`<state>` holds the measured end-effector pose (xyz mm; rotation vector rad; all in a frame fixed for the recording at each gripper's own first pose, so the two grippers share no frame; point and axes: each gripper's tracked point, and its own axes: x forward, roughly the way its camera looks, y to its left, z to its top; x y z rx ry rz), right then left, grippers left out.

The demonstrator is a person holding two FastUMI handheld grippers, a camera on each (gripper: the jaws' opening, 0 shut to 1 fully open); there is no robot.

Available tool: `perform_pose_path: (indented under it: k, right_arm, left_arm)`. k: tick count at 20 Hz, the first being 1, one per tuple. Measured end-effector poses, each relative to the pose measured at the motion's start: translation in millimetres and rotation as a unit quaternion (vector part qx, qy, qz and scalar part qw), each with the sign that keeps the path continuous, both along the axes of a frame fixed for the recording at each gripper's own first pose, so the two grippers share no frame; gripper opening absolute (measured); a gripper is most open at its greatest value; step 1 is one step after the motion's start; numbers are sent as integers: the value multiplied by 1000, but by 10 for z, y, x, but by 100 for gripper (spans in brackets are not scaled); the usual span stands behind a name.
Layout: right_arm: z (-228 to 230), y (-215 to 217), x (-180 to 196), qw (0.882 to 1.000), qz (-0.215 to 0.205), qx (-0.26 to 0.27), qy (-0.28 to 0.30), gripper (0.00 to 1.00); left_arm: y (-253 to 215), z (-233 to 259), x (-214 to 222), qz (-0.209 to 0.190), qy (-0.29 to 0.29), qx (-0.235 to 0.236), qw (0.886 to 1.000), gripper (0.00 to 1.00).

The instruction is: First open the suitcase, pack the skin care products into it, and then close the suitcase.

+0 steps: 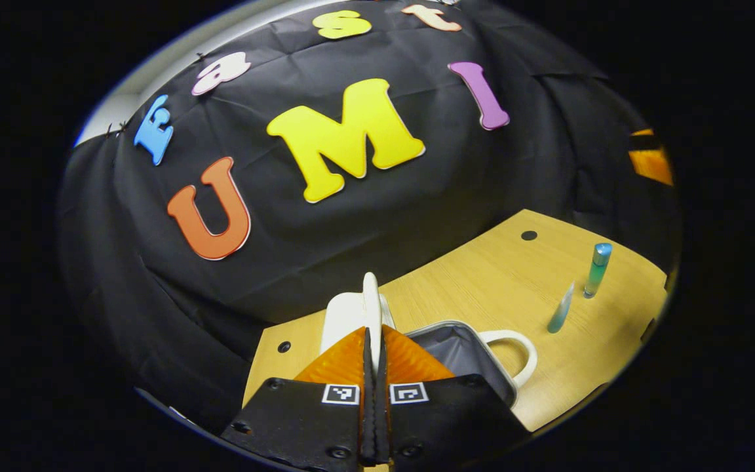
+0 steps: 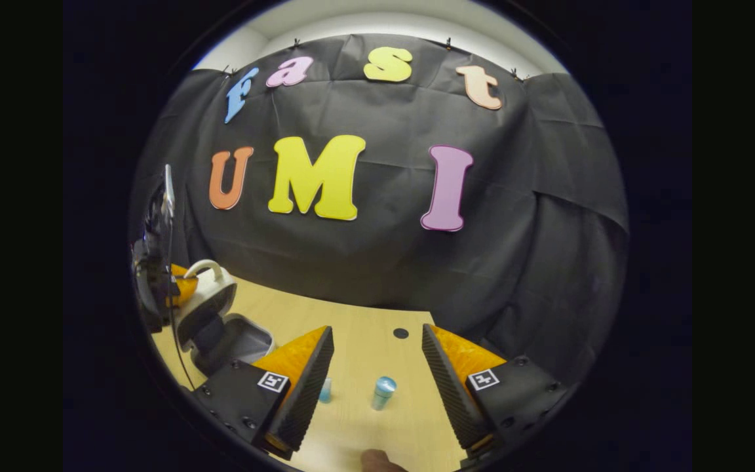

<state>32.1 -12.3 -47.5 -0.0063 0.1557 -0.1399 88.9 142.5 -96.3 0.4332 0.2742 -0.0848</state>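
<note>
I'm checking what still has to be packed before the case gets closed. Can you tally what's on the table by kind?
Suitcases: 1, the white suitcase, lid up, held by the left gripper
Skin care products: 2, the taller bottle and the smaller tube, both upright on the table, neither packed
Total: 3

The right gripper [image 2: 377, 367] stands wide open above the light wooden table [image 2: 364, 328]. Between its fingers stands a small teal bottle [image 2: 383, 392]. At left, the white suitcase [image 2: 217, 314] is open.
</note>
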Motion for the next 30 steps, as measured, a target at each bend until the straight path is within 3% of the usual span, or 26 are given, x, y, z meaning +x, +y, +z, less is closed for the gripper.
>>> perform_pose_path:
  k: [3, 8, 15, 18, 22, 26, 27, 29, 30]
  right_arm:
    - [-8, 117, -16, 1000, -1, -2, 2, 81]
    - [-32, 304, -27, 1000, 3, 1, 14, 81]
    - [-9, 450, 19, 1000, 5, -23, 19, 81]
    - [-49, 494, 27, 999, 0, -30, 25, 81]
    - [-219, 557, 11, 998, -3, -30, 51, 81]
    - [-376, 528, -32, 997, -11, -31, 73, 81]
    - [-384, 511, -45, 997, -13, -33, 75, 81]
    - [-420, 476, -54, 996, -16, -35, 78, 81]
    - [-439, 453, -65, 996, -16, -36, 79, 81]
  left_arm:
    - [541, 109, 46, 19, -9, -25, 999, 3]
    - [1401, 76, 159, 59, -17, -116, 991, 3]
    - [2692, -741, 191, 159, 42, -194, 967, 3]
    - [3012, -1264, 141, 180, 83, -254, 947, 3]
    - [3212, -1930, 85, 209, 139, -352, 902, 4]
    - [3272, -2344, 49, 223, 159, -428, 861, 4]
    - [3254, -2397, 65, 226, 157, -442, 854, 9]
    - [3246, -2468, 49, 234, 155, -461, 842, 7]
    - [3281, -2485, 11, 244, 158, -463, 837, 12]
